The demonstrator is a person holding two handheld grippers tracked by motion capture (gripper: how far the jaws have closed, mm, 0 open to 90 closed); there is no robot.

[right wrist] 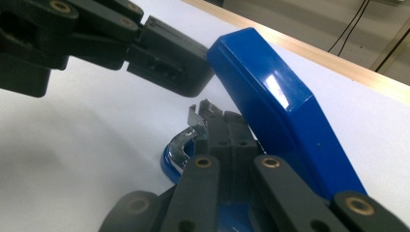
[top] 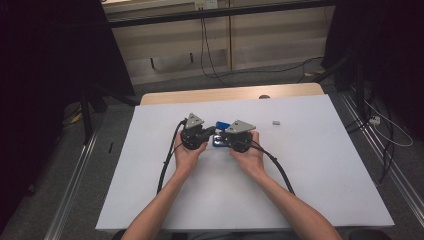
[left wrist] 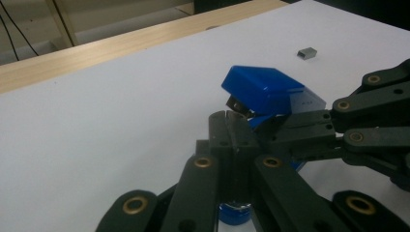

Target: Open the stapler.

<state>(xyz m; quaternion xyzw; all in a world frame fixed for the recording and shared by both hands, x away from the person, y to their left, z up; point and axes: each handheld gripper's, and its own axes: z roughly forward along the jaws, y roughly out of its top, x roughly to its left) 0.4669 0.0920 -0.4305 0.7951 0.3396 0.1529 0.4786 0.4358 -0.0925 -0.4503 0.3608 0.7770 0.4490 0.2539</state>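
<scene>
— High view checked first. Found the blue stapler (top: 220,125) in the middle of the white table (top: 310,175), between the left gripper (top: 210,137) and the right gripper (top: 227,142), with its cover tilted up.

— And the jaws?

— Saw both pairs closed tight. Could not tell whether pinching some thin metal part or nothing.

— Noted any danger?

— Yes. Judged the cover likely to snap down on the tips if nudged by the left gripper just beside it. Feared also a sliding of the base on the smooth sheet under a sideways push.

— Looked into the magazine?

— Looked, in the right gripper view: found an open metal channel (right wrist: 191,134), but could not tell whether loaded. Spotted a small staple block (top: 276,122) lying well apart on the table, not inside.
</scene>
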